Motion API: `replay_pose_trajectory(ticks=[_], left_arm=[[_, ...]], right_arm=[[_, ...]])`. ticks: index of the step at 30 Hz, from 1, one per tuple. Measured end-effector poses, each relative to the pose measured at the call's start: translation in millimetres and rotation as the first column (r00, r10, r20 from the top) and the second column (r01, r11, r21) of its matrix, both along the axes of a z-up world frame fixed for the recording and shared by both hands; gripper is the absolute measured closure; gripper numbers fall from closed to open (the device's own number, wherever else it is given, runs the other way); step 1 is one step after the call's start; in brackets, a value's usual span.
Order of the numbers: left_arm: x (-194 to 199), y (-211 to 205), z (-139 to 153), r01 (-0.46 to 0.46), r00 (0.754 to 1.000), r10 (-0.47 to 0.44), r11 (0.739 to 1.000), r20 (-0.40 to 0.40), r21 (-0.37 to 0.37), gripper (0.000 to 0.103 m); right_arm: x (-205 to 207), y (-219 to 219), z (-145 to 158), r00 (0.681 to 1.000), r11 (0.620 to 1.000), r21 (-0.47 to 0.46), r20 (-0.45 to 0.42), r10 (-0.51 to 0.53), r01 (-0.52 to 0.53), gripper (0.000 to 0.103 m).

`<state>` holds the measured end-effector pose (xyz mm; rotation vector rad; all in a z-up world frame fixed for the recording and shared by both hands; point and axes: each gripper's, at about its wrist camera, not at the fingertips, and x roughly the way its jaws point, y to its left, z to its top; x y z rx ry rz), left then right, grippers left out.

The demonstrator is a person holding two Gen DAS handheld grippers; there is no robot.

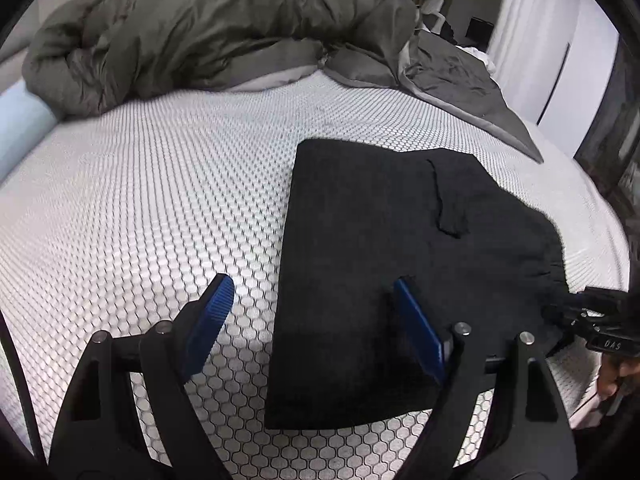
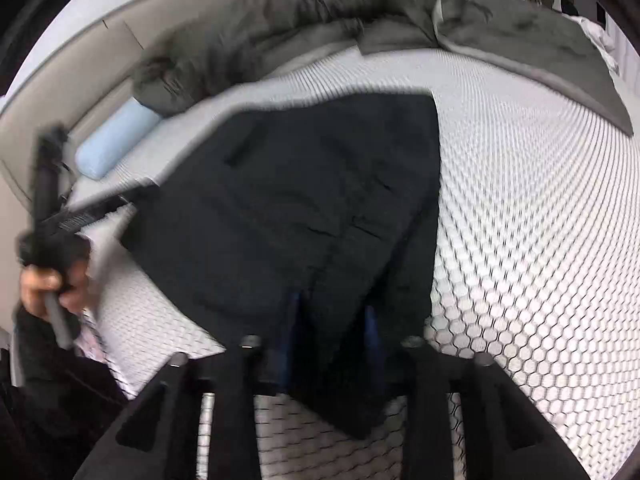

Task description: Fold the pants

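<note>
Left claw spread wide, holding nothing, hovering over the near left edge of the black fabric pants, already partly folded flat on the white honeycomb-patterned mattress. Right claw, blurred, fairly narrow with dark cloth bunched between its blue fingers; firm pinch likely but not certain. Best next: keep that edge taut, straddle and pinch the matching left edge, carry both over evenly.

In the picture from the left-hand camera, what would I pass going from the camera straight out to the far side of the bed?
Left gripper, jaws wide apart → black pants lying flat → bare stretch of honeycomb-patterned mattress → rumpled grey-green duvet heaped along the far edge.
</note>
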<state>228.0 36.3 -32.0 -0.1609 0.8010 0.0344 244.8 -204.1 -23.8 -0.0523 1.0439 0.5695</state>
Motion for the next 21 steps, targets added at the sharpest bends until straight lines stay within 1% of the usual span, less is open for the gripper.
replay_pose_trajectory(ticks=[1, 2, 3, 4, 5, 6, 7, 8, 9, 11, 12, 13, 14, 15, 16, 18, 19, 20, 21], left_arm=[[-1, -3, 2, 0.013, 1.0, -0.013, 1.0, 0.011, 0.021, 0.023], [-4, -8, 6, 0.034, 0.999, -0.035, 0.998, 0.029, 0.045, 0.023], [-8, -15, 11, 0.067, 0.996, -0.071, 0.995, 0.055, 0.07, 0.023], [-11, -22, 13, 0.095, 0.992, -0.101, 0.992, 0.072, 0.086, 0.022], [-13, -29, 15, 0.132, 0.986, -0.142, 0.986, 0.086, 0.104, 0.022], [-14, -38, 14, 0.177, 0.978, -0.189, 0.977, 0.093, 0.122, 0.022], [-14, -50, 11, 0.237, 0.964, -0.25, 0.963, 0.09, 0.13, 0.022], [-13, -55, 9, 0.273, 0.955, -0.284, 0.954, 0.083, 0.123, 0.022], [-11, -62, 4, 0.325, 0.941, -0.333, 0.94, 0.065, 0.105, 0.022], [-7, -70, -4, 0.4, 0.914, -0.404, 0.913, 0.033, 0.081, 0.034], [-5, -73, -10, 0.434, 0.9, -0.436, 0.898, 0.009, 0.08, 0.045], [-4, -73, -13, 0.442, 0.896, -0.444, 0.893, -0.006, 0.088, 0.055], [-3, -71, -18, 0.445, 0.895, -0.445, 0.89, -0.02, 0.099, 0.061], [-2, -66, -22, 0.439, 0.898, -0.438, 0.892, -0.033, 0.106, 0.075], [-1, -58, -26, 0.428, 0.904, -0.426, 0.897, -0.045, 0.106, 0.081], [-3, -42, -28, 0.41, 0.912, -0.408, 0.908, -0.039, 0.085, 0.085], [-6, -35, -28, 0.404, 0.915, -0.403, 0.911, -0.032, 0.079, 0.085], [-10, -30, -28, 0.381, 0.924, -0.38, 0.919, -0.028, 0.102, 0.085], [-13, -26, -29, 0.366, 0.93, -0.366, 0.922, -0.025, 0.129, 0.085]], right_arm=[[-3, 0, 8, 1.0, 1.0, 0.011, 0.027, -0.006, 0.006, 0.064], [-6, 1, 17, 0.998, 1.0, 0.012, 0.07, -0.01, 0.009, 0.058], [-12, 1, 30, 0.99, 1.0, 0.011, 0.139, -0.017, 0.015, 0.055], [-21, 3, 46, 0.973, 1.0, 0.023, 0.231, -0.023, 0.018, 0.055], [-27, 6, 54, 0.962, 0.999, 0.035, 0.274, -0.02, 0.011, 0.055], [-30, 12, 60, 0.954, 0.998, 0.056, 0.298, -0.011, -0.006, 0.055], [-32, 23, 62, 0.953, 0.996, 0.085, 0.304, 0.009, -0.036, 0.055], [-33, 32, 60, 0.955, 0.994, 0.092, 0.296, 0.028, -0.058, 0.055], [-30, 46, 54, 0.959, 0.994, 0.079, 0.279, 0.052, -0.077, 0.055], [-22, 74, 33, 0.971, 0.994, 0.039, 0.22, 0.092, -0.103, 0.055], [-16, 86, 21, 0.977, 0.994, 0.019, 0.188, 0.105, -0.111, 0.055], [-11, 97, 8, 0.98, 0.993, -0.013, 0.161, 0.116, -0.115, 0.055], [-9, 103, 0, 0.981, 0.992, -0.045, 0.15, 0.124, -0.119, 0.055], [-5, 108, -7, 0.981, 0.989, -0.079, 0.143, 0.134, -0.124, 0.055], [-4, 111, -11, 0.98, 0.986, -0.107, 0.144, 0.141, -0.126, 0.055], [-10, 108, -9, 0.972, 0.976, -0.177, 0.172, 0.16, -0.129, 0.055], [-14, 105, -8, 0.967, 0.966, -0.231, 0.196, 0.161, -0.114, 0.055], [-18, 94, -5, 0.96, 0.955, -0.284, 0.232, 0.158, -0.089, 0.056], [-19, 87, -5, 0.958, 0.953, -0.29, 0.239, 0.158, -0.085, 0.056]])
